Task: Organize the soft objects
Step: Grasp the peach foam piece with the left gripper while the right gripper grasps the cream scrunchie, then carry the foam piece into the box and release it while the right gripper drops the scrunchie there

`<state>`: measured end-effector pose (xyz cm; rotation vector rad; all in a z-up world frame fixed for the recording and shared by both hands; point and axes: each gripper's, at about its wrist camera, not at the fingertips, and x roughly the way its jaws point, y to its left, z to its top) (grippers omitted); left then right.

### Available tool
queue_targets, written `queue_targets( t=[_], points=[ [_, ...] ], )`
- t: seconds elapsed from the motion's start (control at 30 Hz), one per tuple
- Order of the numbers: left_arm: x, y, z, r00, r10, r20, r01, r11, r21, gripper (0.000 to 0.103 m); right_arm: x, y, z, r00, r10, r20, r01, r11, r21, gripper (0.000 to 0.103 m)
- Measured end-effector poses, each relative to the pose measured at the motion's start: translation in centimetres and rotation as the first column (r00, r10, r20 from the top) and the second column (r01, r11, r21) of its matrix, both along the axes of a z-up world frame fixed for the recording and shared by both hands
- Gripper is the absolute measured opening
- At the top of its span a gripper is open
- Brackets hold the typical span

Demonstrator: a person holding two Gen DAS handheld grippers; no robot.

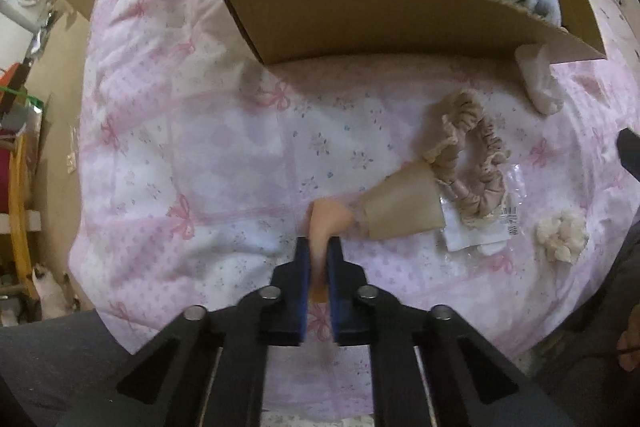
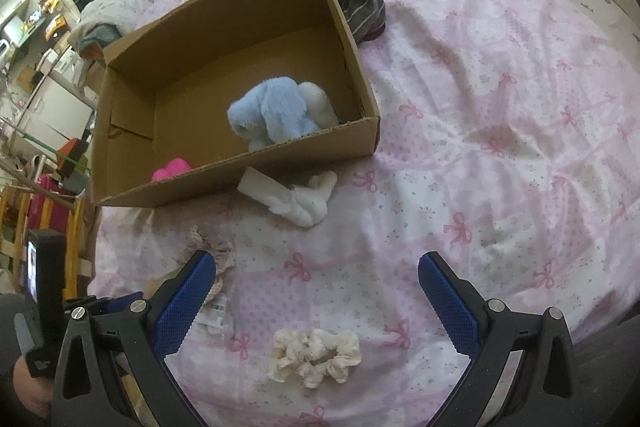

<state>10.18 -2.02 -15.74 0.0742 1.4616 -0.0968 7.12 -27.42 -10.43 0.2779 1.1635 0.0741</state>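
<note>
While its blue-padded jaws press together low in the centre of the left wrist view, the left gripper (image 1: 319,247) pinches a peach-coloured soft piece (image 1: 325,227) that droops forward over the pink bow-print quilt (image 1: 192,147). Just right of it lie a tan fabric piece (image 1: 404,207) and a beige scrunchie (image 1: 472,163) on a clear packet (image 1: 496,227); a cream scrunchie (image 1: 562,235) sits at the right edge. A cardboard box (image 1: 360,23) fills the top of that frame. In the right wrist view the right gripper (image 2: 316,275) is spread wide and holds nothing, the cream scrunchie low between its fingers. Upper left, the box holds a blue plush toy (image 2: 276,111) and a pink item (image 2: 172,169); a white sock (image 2: 296,197) touches its front wall.
</note>
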Motion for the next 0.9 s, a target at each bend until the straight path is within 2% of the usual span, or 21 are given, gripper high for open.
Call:
queue_targets(
  t=[0.07, 0.13, 0.2, 0.3, 0.47, 0.5, 0.53, 0.6, 0.67, 0.7, 0.77, 0.9],
  points=[
    [-0.1, 0.3, 0.5, 1.0, 0.009, 0.008, -0.009, 1.0, -0.025, 0.006, 0.1, 0.1, -0.5, 1.0, 0.01, -0.027, -0.01, 1.0, 0.004, 0.103],
    [-0.2, 0.9, 1.2, 0.999, 0.031, 0.02, -0.03, 0.999, -0.045, 0.006, 0.0, 0.6, -1.6, 0.994, 0.031, -0.103, -0.03, 0.999, 0.012, 0.103],
    [-0.6, 1.7, 2.2, 0.997, 0.068, 0.036, -0.066, 0.996, -0.052, 0.006, -0.3, 1.4, -2.9, 0.98, 0.075, -0.184, -0.072, 0.997, 0.022, 0.103],
    [-0.5, 3.4, 3.0, 0.989, 0.138, 0.05, -0.135, 0.989, -0.066, 0.006, -0.8, 2.4, -4.3, 0.957, 0.12, -0.263, -0.127, 0.992, -0.01, 0.103],
    [0.0, 4.6, 4.3, 0.976, 0.19, 0.107, -0.184, 0.981, -0.063, 0.006, -0.8, 3.9, -5.8, 0.935, 0.164, -0.315, -0.191, 0.98, -0.057, 0.103],
    [0.1, 4.6, 4.5, 0.975, 0.19, 0.111, -0.184, 0.981, -0.061, 0.006, -0.9, 4.4, -6.2, 0.929, 0.177, -0.325, -0.209, 0.976, -0.064, 0.097],
    [0.2, 4.6, 4.5, 0.975, 0.189, 0.114, -0.183, 0.981, -0.06, 0.006, -0.9, 4.8, -6.5, 0.922, 0.19, -0.337, -0.225, 0.972, -0.068, 0.084],
    [0.1, 4.4, 4.5, 0.977, 0.182, 0.108, -0.176, 0.982, -0.064, 0.006, -1.3, 5.5, -6.9, 0.915, 0.21, -0.345, -0.258, 0.961, -0.099, 0.078],
    [0.1, 4.0, 4.5, 0.979, 0.172, 0.11, -0.166, 0.984, -0.06, 0.006, -1.5, 6.0, -7.0, 0.917, 0.212, -0.338, -0.271, 0.952, -0.14, 0.064],
    [-0.1, 3.8, 4.4, 0.979, 0.167, 0.112, -0.161, 0.985, -0.06, 0.006, -1.5, 6.1, -6.8, 0.922, 0.206, -0.329, -0.269, 0.95, -0.16, 0.06],
    [-0.5, 3.3, 4.2, 0.979, 0.16, 0.122, -0.154, 0.986, -0.058, 0.006, -1.6, 6.3, -6.6, 0.926, 0.204, -0.318, -0.267, 0.948, -0.171, 0.045],
    [-0.9, 3.0, 4.5, 0.979, 0.154, 0.137, -0.147, 0.987, -0.058, 0.006, -1.5, 6.4, -6.1, 0.93, 0.213, -0.299, -0.269, 0.95, -0.16, 0.03]
  ],
)
